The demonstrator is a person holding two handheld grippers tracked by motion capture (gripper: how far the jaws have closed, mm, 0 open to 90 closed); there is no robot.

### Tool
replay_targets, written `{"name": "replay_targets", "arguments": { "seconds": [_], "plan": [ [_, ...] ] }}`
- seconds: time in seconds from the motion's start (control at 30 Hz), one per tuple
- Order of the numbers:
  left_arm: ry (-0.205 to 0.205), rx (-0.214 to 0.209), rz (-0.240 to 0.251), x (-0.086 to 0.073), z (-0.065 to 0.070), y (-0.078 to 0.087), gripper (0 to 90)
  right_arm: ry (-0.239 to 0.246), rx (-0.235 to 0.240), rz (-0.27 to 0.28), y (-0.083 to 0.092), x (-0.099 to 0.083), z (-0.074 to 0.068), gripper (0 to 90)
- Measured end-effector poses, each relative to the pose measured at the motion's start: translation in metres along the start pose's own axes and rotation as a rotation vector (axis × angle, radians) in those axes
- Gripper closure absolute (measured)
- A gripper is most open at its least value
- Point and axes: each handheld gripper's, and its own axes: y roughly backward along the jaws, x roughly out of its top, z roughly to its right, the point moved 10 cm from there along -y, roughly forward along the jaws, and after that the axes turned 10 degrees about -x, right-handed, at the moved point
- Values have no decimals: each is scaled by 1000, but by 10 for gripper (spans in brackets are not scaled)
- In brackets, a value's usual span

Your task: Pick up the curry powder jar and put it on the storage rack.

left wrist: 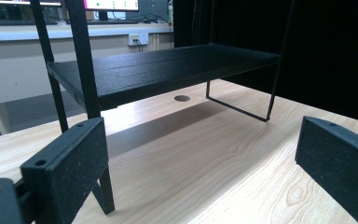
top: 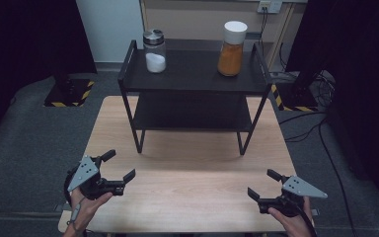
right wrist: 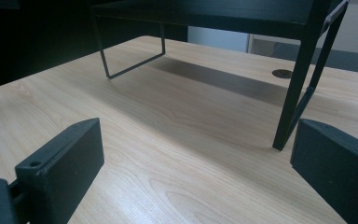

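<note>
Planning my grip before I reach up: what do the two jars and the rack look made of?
Left jar: clear glass by the look, shiny metal-looking lid, white powder inside. Right jar: clear, glass or plastic, matte white cap, probably plastic, orange powder. Rack: thin black bars, likely metal, matte grainy coating in the left gripper view.

A lab or test room, set up for recording: black curtains (top: pixel 24 39) left and right, grey carpet (top: pixel 24 138), yellow-and-black striped stand bases (top: pixel 69 94), loose cables (top: pixel 311 128) at right, wall sockets (top: pixel 269 6) far behind, monitors (left wrist: pixel 112 4) on a far desk (left wrist: pixel 74 30).
</note>
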Motion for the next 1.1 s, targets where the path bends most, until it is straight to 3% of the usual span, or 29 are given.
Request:
{"name": "replay_targets", "arguments": {
  "seconds": [1.1],
  "plan": [
    [-13,-40,-19,0,2,-6,21,10,22,23,-3,1,-1,28]
  ]
}}
